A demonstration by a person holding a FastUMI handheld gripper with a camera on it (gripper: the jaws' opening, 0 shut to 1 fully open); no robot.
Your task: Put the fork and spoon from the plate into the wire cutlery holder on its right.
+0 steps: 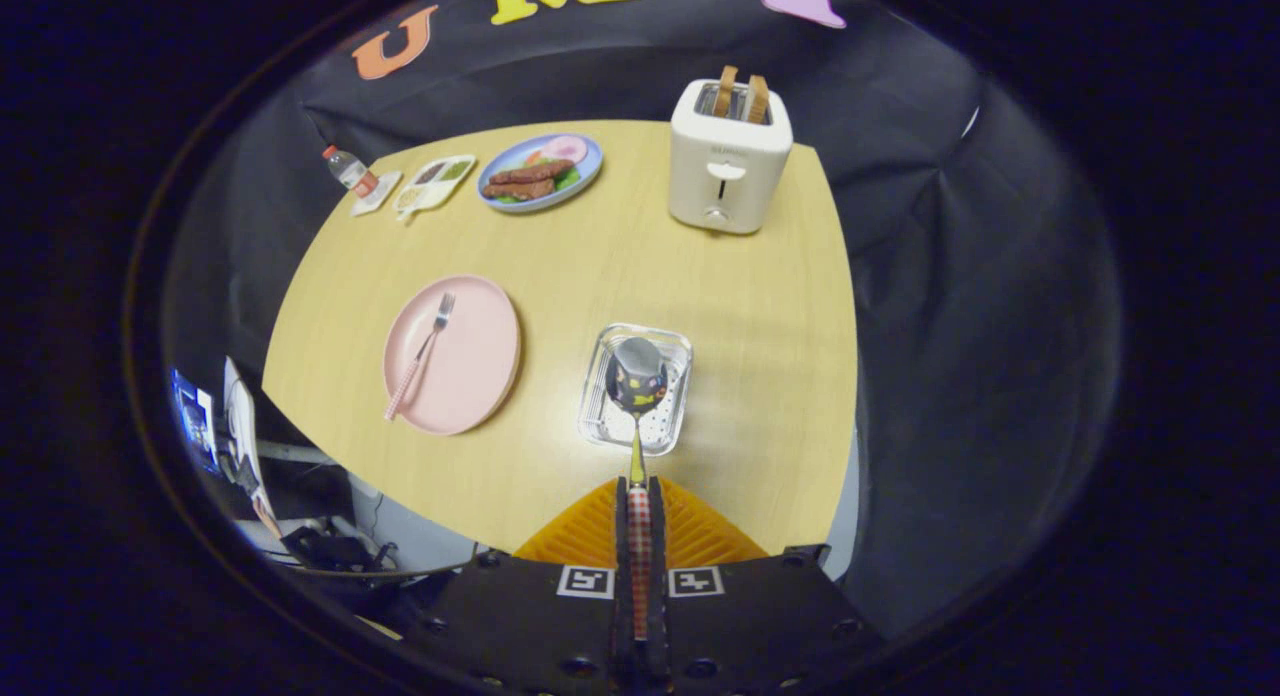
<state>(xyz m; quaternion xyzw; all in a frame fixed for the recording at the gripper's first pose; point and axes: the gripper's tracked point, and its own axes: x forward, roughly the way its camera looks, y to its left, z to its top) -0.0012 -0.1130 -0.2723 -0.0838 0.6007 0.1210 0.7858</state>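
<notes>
Claw [639, 496] clamped on spoon [637, 396], both fingers pressed against checked handle, which runs back between them. Spoon bowl pointing ahead, showing over wire cutlery holder [612, 351]; contact with holder not discernible. Holder on wooden table [600, 266], just ahead of fingers. To holder's left, near but apart: pink plate [480, 361], fork [420, 356] lying across it, tines away from claw. Beyond holder, toward far edge: white toaster [728, 161] with two slices sticking up. Further left along far edge: blue plate with food [540, 171], small divided dish [435, 183], water bottle [350, 168] on a coaster.
</notes>
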